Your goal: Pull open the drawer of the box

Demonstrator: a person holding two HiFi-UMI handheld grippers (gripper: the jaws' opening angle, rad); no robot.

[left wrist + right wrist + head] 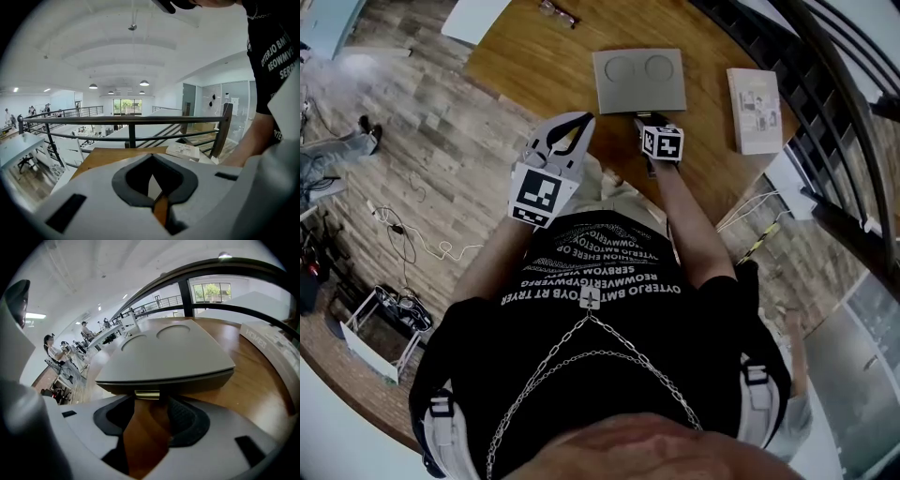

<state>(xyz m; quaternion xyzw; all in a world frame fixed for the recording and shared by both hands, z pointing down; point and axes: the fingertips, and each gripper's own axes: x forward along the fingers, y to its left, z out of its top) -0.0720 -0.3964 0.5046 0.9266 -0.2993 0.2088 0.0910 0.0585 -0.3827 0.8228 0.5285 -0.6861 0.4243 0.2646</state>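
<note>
A flat grey box [637,82] with two round recesses in its lid lies on the wooden table [534,66]. In the right gripper view the box [168,357] fills the middle, and a small brass drawer pull [146,393] shows under its front edge. My right gripper [149,405] is open, and the pull sits right at the gap between its fingertips with the pads off it. From the head view the right gripper [643,122] points at the box's near edge. My left gripper [578,122] hovers left of the box, tips together and empty [151,159].
A beige flat carton [755,111] lies at the table's right, also in the right gripper view [272,348]. Glasses [558,13] rest at the far edge. A dark metal railing [825,112] runs behind and to the right of the table.
</note>
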